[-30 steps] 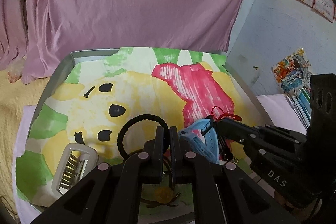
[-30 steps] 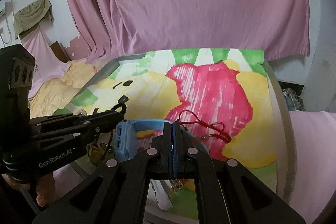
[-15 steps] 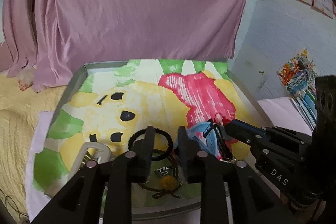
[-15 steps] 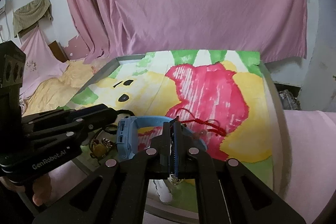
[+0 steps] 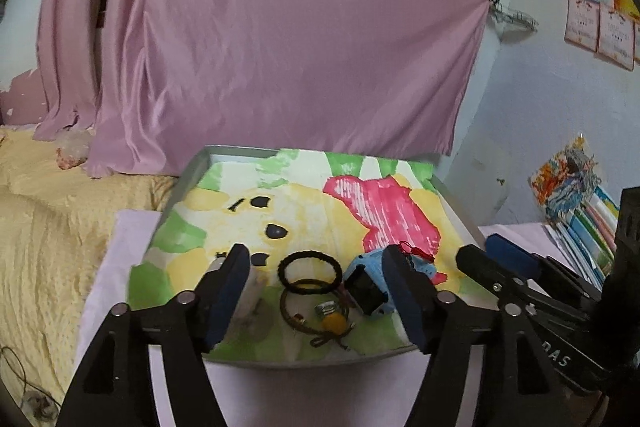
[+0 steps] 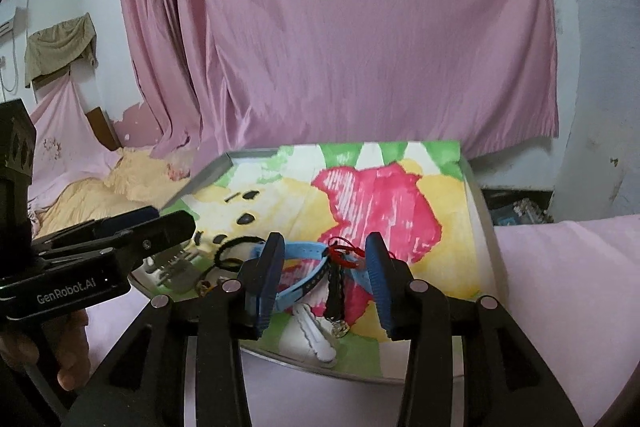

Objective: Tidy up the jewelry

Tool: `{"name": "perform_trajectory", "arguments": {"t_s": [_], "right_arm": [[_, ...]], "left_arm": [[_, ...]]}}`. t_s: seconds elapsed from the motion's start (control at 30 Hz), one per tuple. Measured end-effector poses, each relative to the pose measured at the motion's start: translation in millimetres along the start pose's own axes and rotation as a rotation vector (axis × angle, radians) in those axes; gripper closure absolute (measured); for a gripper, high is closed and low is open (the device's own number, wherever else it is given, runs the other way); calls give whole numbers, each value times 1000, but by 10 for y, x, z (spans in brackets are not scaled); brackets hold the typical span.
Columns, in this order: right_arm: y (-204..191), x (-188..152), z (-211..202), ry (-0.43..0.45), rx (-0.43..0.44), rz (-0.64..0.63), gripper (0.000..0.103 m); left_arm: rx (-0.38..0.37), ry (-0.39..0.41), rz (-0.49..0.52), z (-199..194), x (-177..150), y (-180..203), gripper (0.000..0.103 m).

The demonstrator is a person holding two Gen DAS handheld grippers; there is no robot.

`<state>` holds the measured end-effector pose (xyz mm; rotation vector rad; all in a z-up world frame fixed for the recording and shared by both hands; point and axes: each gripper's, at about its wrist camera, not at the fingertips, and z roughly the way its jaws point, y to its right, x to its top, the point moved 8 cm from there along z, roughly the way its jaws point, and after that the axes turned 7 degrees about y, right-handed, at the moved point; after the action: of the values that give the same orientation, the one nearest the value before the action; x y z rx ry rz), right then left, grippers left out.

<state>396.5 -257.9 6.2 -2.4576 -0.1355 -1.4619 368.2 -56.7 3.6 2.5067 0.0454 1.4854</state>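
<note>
The jewelry is gathered at the near edge of the tray (image 5: 192, 171), which is lined with a painted paper. The jaws of the left gripper (image 5: 316, 301) have just been opening and are spread wide, with nothing pinched. Past them, in the gap, the black hair tie (image 5: 310, 273) and a brown cord with a yellow bead (image 5: 330, 321) are seen lying flat.

The jaws of the right gripper (image 6: 325, 281) have just been opening too and are spread, with nothing pressed. The blue watch (image 6: 298, 269) is seen lying just ahead of them, its strap curved across the gap from left to right. A red string bracelet (image 6: 346, 251) and a dark braided cord (image 6: 335, 287) lie on it.

The watch is nearer the right gripper, and the hair tie is nearer the left.
</note>
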Motion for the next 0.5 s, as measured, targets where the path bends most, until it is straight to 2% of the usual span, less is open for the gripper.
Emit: {"name": "perform_trajectory", "arguments": {"t_s": [0.07,0.13,0.27,0.4,0.5], "right_arm": [[-27,17,-105,28,-4,0,52],[-56,21,-213,53,4,6,49],[-113,7,-436,98,-12,-2,35],[-182,-19,-637,133,-15,-10,24],[-234,-26,-764,153,-20,-19,23]], "left_arm": [[7,32,-11,-127,-4,-47,24],[15,60,-13,-243,-13,-88,19],[33,103,-9,-448,-49,-142,10],[46,148,-16,-662,-75,-197,4],[55,179,-17,-797,-86,-226,2]]}}
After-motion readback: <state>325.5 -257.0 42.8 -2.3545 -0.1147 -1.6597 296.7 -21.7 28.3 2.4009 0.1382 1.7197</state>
